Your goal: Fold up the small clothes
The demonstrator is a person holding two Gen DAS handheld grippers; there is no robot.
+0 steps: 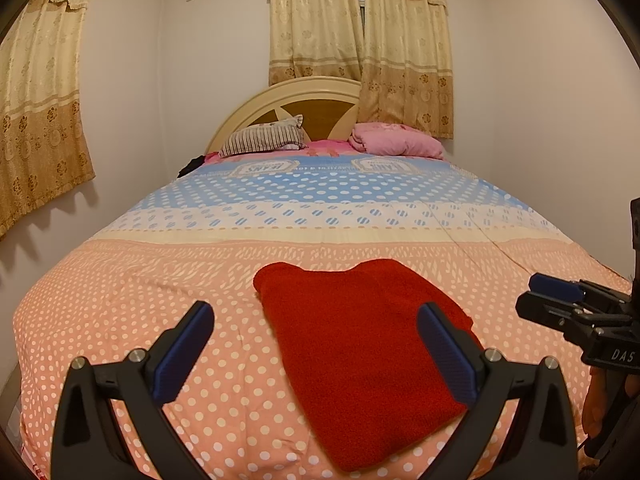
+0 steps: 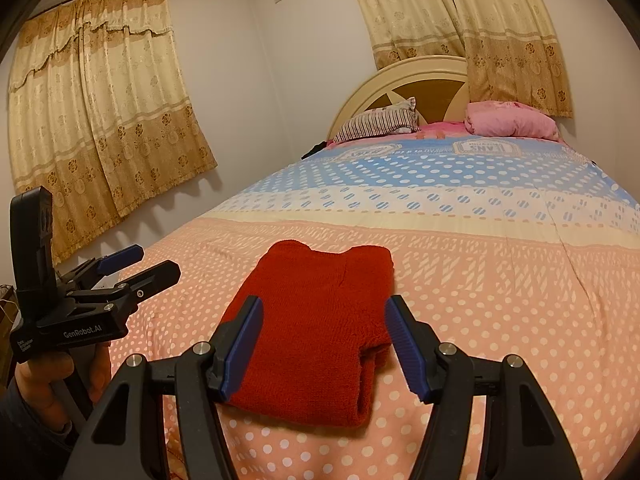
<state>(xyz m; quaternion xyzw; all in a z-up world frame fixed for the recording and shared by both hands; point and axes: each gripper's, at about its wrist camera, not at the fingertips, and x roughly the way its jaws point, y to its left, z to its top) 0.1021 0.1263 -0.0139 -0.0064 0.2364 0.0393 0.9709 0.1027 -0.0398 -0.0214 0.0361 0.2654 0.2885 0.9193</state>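
Red knitted garment [image 1: 360, 360] lay folded into a compact block on the near, pink polka-dot end of the bed [image 1: 160, 288] in the left wrist view, its fuzzy surface smooth, its far edge showing two rounded humps with a dip between. The left tongs [image 1: 316, 356] stood wide apart above it, nothing between the pads, one pad over bare bedspread and the other over the garment's right side; the right tongs [image 1: 556, 292] showed at the frame's right edge, clear of the cloth. In the right wrist view the garment [image 2: 320, 320] sat between and beyond the right tongs [image 2: 324, 348], whose blue pads were parted and empty; a thick rolled fold ran down its right edge, with stacked layers visible at the near corner. The left tongs [image 2: 140, 264], gripped by a hand [image 2: 48, 384], hovered well left. Judged from this, folding looked about finished; any last tidying would call for pressing the bulky right fold flat gently, without dragging layers askew.
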